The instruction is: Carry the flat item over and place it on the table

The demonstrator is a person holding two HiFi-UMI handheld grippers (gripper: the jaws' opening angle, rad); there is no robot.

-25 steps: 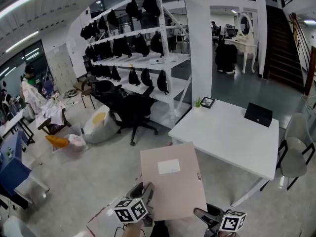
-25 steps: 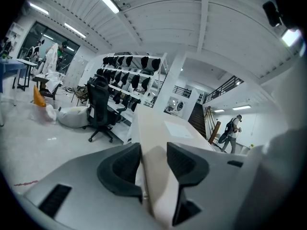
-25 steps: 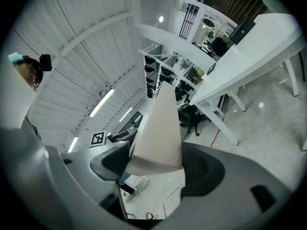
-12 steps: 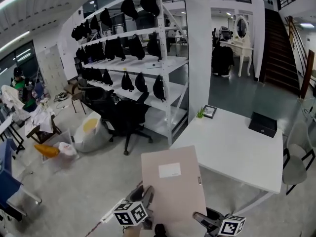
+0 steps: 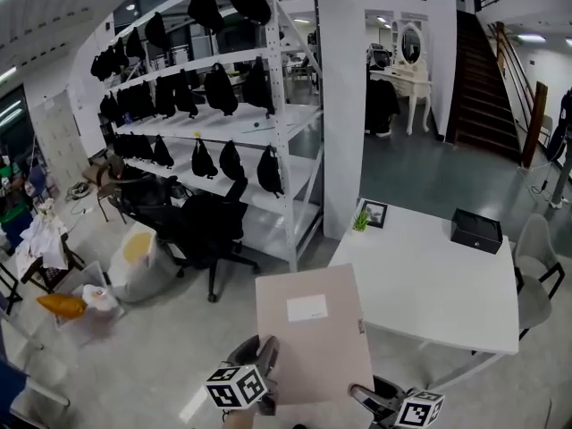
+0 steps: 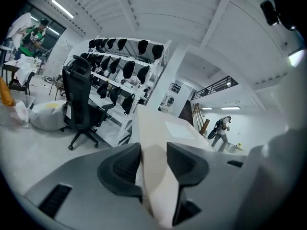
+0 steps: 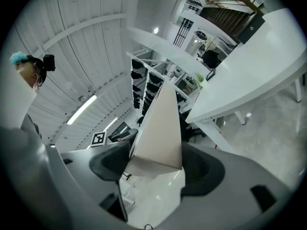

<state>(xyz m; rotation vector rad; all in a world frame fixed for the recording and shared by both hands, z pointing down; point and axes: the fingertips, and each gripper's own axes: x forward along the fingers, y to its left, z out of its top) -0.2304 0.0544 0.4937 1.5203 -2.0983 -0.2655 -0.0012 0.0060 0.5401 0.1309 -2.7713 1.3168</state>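
A flat beige box file (image 5: 313,333) with a white label is held level in front of me, above the floor. My left gripper (image 5: 266,365) is shut on its near left edge; in the left gripper view the beige file (image 6: 153,164) sits clamped between that left gripper (image 6: 154,166). My right gripper (image 5: 365,393) is shut on the near right corner, and the right gripper view shows the file (image 7: 160,133) pinched in that right gripper (image 7: 156,164). The white table (image 5: 429,284) stands just ahead to the right, also seen as the table (image 7: 249,71).
On the table are a black box (image 5: 478,231), a small picture frame (image 5: 374,213) and a little plant (image 5: 360,220). A white pillar (image 5: 344,105), shelving with black bags (image 5: 214,88), a black office chair (image 5: 210,231) and grey chairs (image 5: 536,275) surround it.
The view has moved forward and left; the table now lies closer on the right. The file stays held the same way in both grippers.
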